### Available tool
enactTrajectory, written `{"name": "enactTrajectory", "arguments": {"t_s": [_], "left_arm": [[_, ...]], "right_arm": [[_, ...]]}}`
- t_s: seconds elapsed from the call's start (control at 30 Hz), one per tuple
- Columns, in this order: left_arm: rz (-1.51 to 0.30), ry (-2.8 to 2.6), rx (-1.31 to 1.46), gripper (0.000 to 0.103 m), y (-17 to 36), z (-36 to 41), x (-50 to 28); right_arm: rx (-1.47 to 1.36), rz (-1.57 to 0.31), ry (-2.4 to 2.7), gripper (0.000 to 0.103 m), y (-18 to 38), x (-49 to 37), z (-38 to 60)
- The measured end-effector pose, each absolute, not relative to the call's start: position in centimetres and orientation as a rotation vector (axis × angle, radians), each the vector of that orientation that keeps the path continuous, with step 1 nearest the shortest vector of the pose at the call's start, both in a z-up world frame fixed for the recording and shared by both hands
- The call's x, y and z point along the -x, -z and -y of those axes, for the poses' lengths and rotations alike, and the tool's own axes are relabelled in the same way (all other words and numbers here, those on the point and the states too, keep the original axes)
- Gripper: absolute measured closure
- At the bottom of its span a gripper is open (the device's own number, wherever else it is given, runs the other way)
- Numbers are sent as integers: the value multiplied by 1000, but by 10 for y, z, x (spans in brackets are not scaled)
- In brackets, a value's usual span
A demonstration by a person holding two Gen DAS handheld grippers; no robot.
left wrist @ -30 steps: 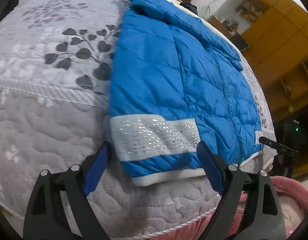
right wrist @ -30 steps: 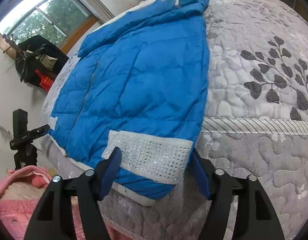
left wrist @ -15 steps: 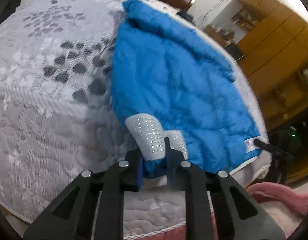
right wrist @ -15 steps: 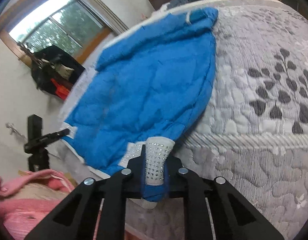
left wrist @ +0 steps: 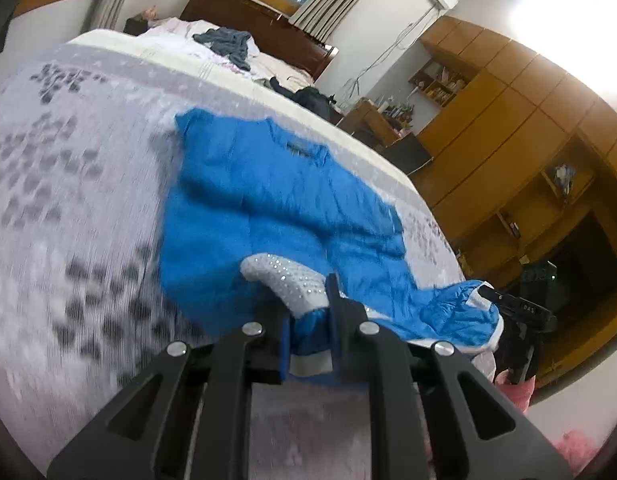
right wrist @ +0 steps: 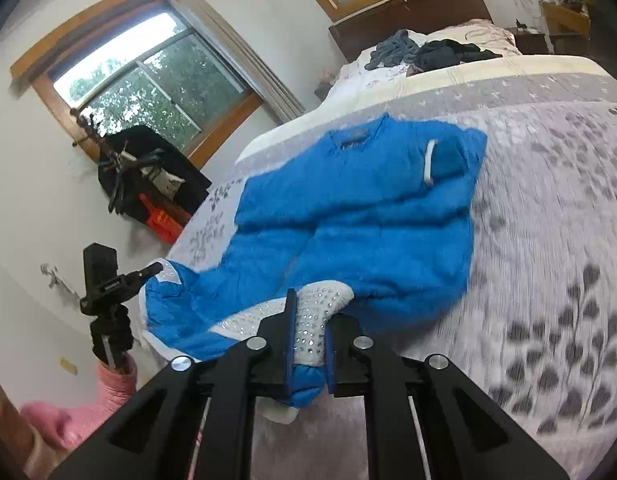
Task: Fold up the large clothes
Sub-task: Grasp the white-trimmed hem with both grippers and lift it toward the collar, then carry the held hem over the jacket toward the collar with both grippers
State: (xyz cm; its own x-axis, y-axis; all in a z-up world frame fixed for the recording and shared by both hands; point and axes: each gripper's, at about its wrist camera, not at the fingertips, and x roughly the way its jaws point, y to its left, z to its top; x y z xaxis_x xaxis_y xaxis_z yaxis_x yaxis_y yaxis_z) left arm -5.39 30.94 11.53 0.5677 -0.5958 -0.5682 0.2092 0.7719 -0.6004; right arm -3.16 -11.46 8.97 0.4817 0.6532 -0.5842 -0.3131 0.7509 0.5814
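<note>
Blue quilted puffer jacket (left wrist: 276,200), white hem trim, silver-grey studded band (left wrist: 288,280) near the hem. Lies spread on the bed, collar at the far end; near hem bunched and raised off the bed, a sleeve folded across the body.

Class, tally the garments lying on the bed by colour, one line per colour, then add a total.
Blue quilted puffer jacket, with studded silver hem band: 1
Grey-blue crumpled garment by the headboard: 1
Dark crumpled clothing pile beside it, pieces indistinguishable: 1
Total: 3
</note>
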Motion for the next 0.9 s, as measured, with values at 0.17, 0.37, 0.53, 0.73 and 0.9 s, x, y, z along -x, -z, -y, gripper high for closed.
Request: {"name": "enactTrajectory", "arguments": {"t_s": [0.17, 0.37, 0.53, 0.73, 0.9], "left_arm": [[-837, 500, 511, 90, -123, -308, -8], [-886, 475, 515, 90, -109, -302, -85], [-975, 420, 537, 90, -75, -299, -141], [-1070, 382, 574, 88, -31, -299, -190], [-1075, 415, 613, 85, -30, -305, -200]], "right_arm": [[-482, -929, -597, 92, -94, -35, 118], [-540, -1013, -560, 92, -74, -107, 121], [-595, -1079, -525, 92, -47, -153, 125], [-621, -1166, -458, 92, -7, -197, 129], [-668, -1189, -466, 89, 7, -208, 134]]}}
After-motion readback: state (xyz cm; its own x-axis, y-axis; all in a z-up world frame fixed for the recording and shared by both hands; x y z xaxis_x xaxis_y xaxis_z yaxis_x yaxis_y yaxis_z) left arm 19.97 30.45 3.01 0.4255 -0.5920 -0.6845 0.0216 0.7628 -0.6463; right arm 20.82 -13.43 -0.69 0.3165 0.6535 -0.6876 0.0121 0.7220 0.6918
